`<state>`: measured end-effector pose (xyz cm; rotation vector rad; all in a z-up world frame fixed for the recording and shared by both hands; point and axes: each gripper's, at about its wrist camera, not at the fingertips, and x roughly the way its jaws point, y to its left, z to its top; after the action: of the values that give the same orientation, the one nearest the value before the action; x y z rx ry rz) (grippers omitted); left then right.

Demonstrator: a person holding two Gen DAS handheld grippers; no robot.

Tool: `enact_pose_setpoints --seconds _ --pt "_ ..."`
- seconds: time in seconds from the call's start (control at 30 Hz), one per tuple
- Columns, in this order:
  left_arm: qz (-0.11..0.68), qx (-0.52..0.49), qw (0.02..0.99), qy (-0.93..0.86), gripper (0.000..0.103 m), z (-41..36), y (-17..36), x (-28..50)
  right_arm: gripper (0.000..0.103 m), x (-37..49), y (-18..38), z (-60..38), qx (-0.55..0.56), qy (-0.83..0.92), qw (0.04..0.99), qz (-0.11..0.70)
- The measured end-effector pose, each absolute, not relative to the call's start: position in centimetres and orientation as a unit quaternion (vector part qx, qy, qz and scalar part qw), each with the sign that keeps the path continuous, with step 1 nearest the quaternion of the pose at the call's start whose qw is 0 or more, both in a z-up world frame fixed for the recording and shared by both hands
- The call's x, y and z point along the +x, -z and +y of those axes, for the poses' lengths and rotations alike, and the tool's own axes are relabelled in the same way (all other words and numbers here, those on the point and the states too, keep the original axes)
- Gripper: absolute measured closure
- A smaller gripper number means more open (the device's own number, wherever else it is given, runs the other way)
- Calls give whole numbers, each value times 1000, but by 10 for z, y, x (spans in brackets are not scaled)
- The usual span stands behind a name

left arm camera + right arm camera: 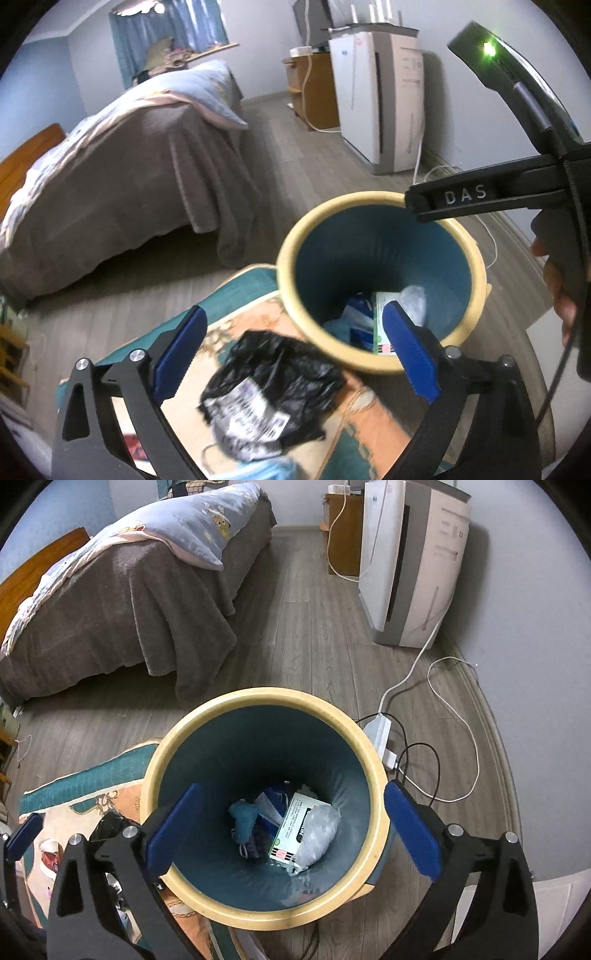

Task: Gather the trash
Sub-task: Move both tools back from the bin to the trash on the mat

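Both grippers are sitting with jaws spread wide, nothing between the pads.

Left gripper (pixel 295 350) is hanging over the crumpled black plastic bag with a white printed label (pixel 271 387), which is lying on the orange-and-teal patterned rug (pixel 255 325), just beside the round bin with a cream rim and blue-green inner wall (pixel 380 206). The bag looks blurred in the left wrist view, so I cannot tell whether it is at rest or falling. It is outside the bin, not in it.

Right gripper (pixel 291 830) is pointing steeply down into the bin mouth, empty. On the bin floor: a white-and-green cardboard box (pixel 291 830), a clear crinkled plastic bag (pixel 319 832), and a teal scrap (pixel 243 819).

Risks as I'm judging them:
- The black bag is sitting short of the rim, so it needs a re-grip and lift; thin film could slip out of a shallow pinch.
- The left gripper's right finger (pixel 410 354) is overlapping the near rim in view; a low sweep could knock or tip the bin.
- The right gripper's body (pixel 465 199) is crossing above the bin in the left view, so the grippers could clash if both go for the mouth.
- The white power strip and cords (pixel 380 738) are lying just beside the bin.
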<state>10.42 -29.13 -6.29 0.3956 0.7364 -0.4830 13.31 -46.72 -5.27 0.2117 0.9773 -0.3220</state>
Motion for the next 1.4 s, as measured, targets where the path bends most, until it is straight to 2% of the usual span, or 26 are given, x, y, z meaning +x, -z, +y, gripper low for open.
enact_pose_setpoints --seconds 0.33,0.63,0.83,1.03,1.4 --pt "358 171 900 183 6 -202 19 89 6 132 33 -431 71 143 871 465" --pt "384 159 904 102 6 -98 -3 72 6 132 8 -365 -13 128 885 447" --pt "396 117 909 54 5 -44 8 66 6 128 8 -309 -44 62 890 449" --pt "403 104 909 36 5 -15 15 67 6 124 20 -257 -44 -4 873 485" --pt "427 120 895 46 5 -1 40 80 6 136 55 -244 -6 6 855 518"
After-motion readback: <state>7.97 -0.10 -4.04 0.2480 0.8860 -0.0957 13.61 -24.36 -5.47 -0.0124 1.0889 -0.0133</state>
